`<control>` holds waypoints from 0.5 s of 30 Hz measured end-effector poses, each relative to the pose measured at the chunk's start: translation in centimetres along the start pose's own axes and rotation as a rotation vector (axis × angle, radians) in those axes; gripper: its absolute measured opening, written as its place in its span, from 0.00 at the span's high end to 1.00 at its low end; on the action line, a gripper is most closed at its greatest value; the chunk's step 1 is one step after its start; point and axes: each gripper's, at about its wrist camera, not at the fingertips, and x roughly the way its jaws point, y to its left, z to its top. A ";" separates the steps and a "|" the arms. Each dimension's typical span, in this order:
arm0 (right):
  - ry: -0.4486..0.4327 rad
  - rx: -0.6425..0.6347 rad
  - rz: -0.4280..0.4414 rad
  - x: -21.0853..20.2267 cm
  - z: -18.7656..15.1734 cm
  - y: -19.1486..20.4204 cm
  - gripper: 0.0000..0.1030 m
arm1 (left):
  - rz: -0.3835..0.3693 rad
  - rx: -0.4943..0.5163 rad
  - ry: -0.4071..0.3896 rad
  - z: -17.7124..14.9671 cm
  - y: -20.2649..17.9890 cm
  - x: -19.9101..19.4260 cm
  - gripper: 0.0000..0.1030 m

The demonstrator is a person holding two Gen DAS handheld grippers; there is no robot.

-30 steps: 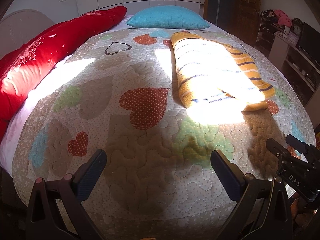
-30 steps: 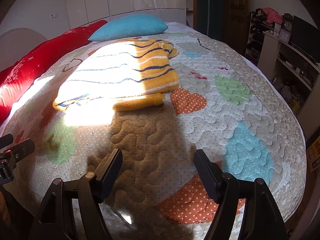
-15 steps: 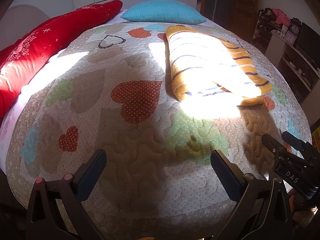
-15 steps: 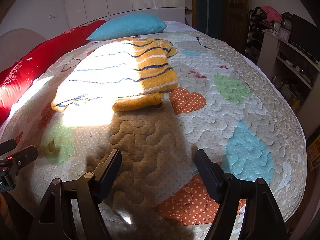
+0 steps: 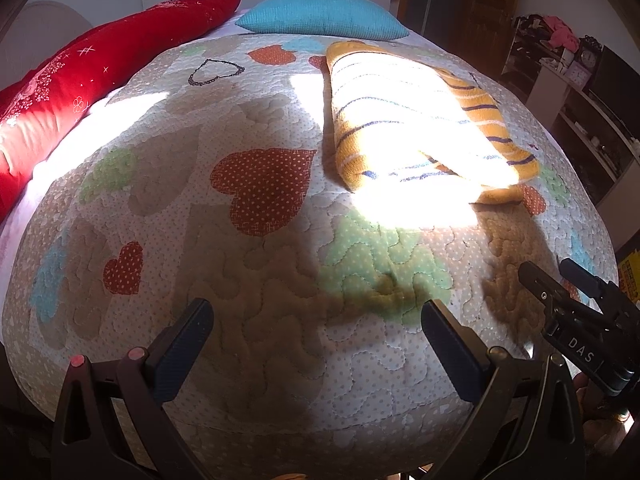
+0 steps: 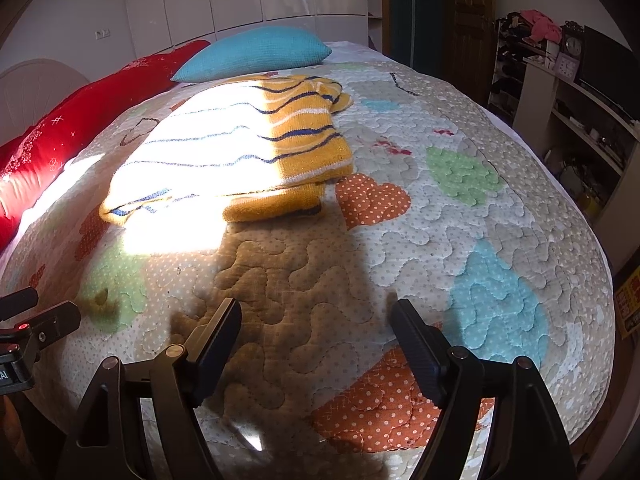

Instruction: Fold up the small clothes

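Across the bed spreads a quilted cream bedspread (image 6: 460,216) patched with dotted orange, green and blue hearts, half in shadow and half in a glaring patch of sun. Along its left edge runs a long red bolster cushion (image 5: 80,84), and at the head lies a turquoise knitted pillow (image 6: 256,56). Beside the bed on the right stands a pale open shelving unit (image 6: 568,112) carrying a clock and clutter. The folded mustard-yellow knitted jumper with navy and white stripes (image 6: 240,148) lies flat in the middle of the bedspread, well apart from both tools, nothing lying between. White letters "DAS" show on the black body of the right gripper (image 6: 316,320) as the left camera sees it. Its jaws stand wide and empty above the quilt; the left gripper (image 5: 316,320) likewise gapes wide, holding nothing.
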 end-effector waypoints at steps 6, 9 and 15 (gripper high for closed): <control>-0.003 0.005 0.002 -0.1 -0.1 0.0 0.20 | 0.004 -0.002 0.006 -0.2 0.0 0.2 0.00; -0.003 0.005 0.001 -0.1 -0.1 0.0 0.20 | 0.005 -0.001 0.010 -0.2 0.0 0.3 0.00; -0.004 0.004 0.000 -0.1 -0.2 0.1 0.19 | 0.005 0.000 0.015 -0.3 0.0 0.4 0.00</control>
